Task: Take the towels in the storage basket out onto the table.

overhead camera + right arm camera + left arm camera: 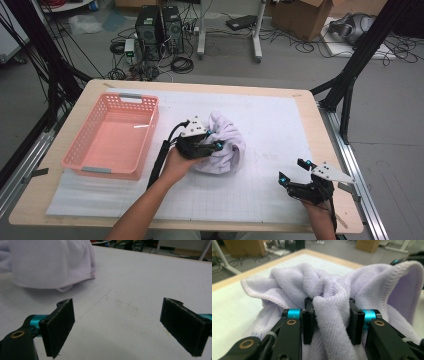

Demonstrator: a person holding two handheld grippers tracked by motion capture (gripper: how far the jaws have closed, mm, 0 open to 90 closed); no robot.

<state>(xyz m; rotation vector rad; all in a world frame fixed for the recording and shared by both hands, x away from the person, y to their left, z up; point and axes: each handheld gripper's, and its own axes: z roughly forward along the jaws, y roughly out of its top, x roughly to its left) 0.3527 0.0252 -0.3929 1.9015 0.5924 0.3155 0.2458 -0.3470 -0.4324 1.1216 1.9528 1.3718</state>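
The left gripper (331, 322) has its 2 black jaws pinching a thick fold of the lilac towel (332, 290), the pads pressing the terry from both sides. In the high view the left gripper (202, 143) sits against the left flank of the towel (225, 142), which lies bunched in a heap on the white gridded mat (270, 120), near the middle of the table (305, 95) and just right of the basket. The right gripper (292, 170) rests low near the table's right front corner, jaws spread wide with nothing between them; its own view shows the right gripper (117, 325) over bare mat, well apart from the towel (50, 262).

Risks, as I judge them: the pinch takes 1 fold of a loose heap, so a lift may let the rest unfurl and drag across the mat, or the fold may slip out if the grip is shallow. A trailing corner could snag the basket's rim.

The pink plastic basket (80, 150) stands at the left, and holds nothing.
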